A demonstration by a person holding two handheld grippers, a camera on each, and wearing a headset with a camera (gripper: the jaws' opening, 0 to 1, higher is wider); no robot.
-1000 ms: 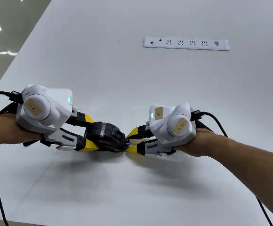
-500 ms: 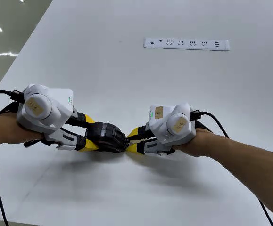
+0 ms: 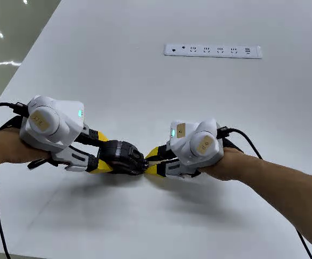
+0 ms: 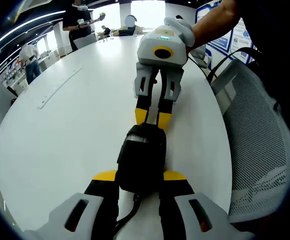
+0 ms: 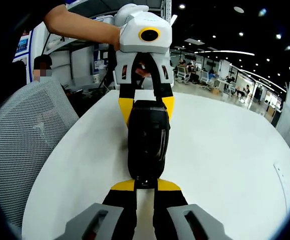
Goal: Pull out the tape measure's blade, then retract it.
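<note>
A black tape measure (image 3: 122,157) lies low over the white table (image 3: 145,81), with its blade drawn in. My left gripper (image 3: 104,152) is shut on the case from the left. In the left gripper view the yellow-tipped jaws press both sides of the tape measure (image 4: 142,157). My right gripper (image 3: 149,161) meets it from the right, jaws nearly together on the blade's tip at the case's mouth. In the right gripper view my right gripper (image 5: 143,186) pinches that tip below the tape measure (image 5: 147,142), with the left gripper (image 5: 146,106) behind. The right gripper (image 4: 152,117) faces me in the left gripper view.
A white power strip (image 3: 213,50) lies at the far side of the table. Black cables trail from both grippers. A grey mesh chair (image 4: 255,150) stands by the table's edge, and people (image 4: 82,17) stand at the far end of the room.
</note>
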